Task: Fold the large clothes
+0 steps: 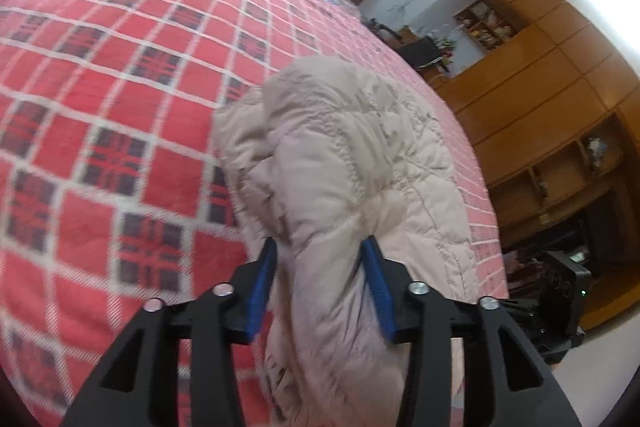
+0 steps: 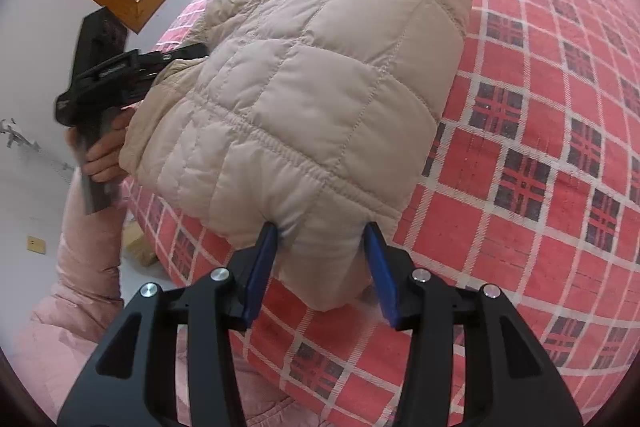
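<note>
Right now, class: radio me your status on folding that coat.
Left gripper, right gripper: both clamped on beige quilted padded coat. Coat bundled on red checked bedspread. Nothing obstructing.

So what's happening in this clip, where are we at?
A person is folding a beige quilted jacket on a bed with a red checked bedspread. The left tool and the right tool each pinch a bunched edge of the jacket. It lies bundled near the bed's edge, part folded over itself.
</note>
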Demonstrator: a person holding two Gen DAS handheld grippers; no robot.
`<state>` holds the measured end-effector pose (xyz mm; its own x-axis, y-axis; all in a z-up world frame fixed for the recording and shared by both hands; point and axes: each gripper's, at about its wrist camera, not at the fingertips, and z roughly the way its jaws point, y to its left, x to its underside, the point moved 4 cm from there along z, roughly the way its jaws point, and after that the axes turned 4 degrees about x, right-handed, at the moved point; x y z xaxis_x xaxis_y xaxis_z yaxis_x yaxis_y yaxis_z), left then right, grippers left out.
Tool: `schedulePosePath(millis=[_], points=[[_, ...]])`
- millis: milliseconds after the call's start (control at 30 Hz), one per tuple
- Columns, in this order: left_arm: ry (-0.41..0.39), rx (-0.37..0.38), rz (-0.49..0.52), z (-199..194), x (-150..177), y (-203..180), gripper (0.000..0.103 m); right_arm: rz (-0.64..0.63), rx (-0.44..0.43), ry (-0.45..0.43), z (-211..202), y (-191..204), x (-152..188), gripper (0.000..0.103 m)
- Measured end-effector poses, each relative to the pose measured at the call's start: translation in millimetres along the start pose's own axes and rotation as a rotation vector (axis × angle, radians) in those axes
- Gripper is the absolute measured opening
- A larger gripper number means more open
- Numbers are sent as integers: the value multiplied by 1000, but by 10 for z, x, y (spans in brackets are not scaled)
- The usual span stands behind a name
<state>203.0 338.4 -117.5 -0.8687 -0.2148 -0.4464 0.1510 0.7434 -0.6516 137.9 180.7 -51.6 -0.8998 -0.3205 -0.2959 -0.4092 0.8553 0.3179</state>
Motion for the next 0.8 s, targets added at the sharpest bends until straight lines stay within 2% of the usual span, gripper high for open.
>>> schedulePosePath(millis=[133, 200, 400, 500, 600, 700, 767, 800], points=[[-25, -70, 36, -282, 169, -107, 52, -8, 24, -4, 42, 90, -3, 46], [-39, -107, 62, -422, 298, -216, 54, -17, 35, -6, 56, 8, 62, 47], [-33, -93, 111, -571, 626, -554, 60, -26, 49, -11, 118, -59, 77, 48], [-10, -124, 134, -492, 745, -649, 62, -34, 57, -14, 121, -38, 94, 48], [20, -115, 112, -385, 792, -623, 62, -43, 66, -19, 111, -18, 95, 48], [19, -109, 77, -346, 778, -550, 59, -53, 74, -23, 102, -8, 101, 48], [27, -92, 67, -333, 768, -536, 39, -55, 73, -24, 97, -8, 106, 48], [32, -89, 65, -327, 763, -533, 33, -55, 72, -25, 100, -5, 106, 48]])
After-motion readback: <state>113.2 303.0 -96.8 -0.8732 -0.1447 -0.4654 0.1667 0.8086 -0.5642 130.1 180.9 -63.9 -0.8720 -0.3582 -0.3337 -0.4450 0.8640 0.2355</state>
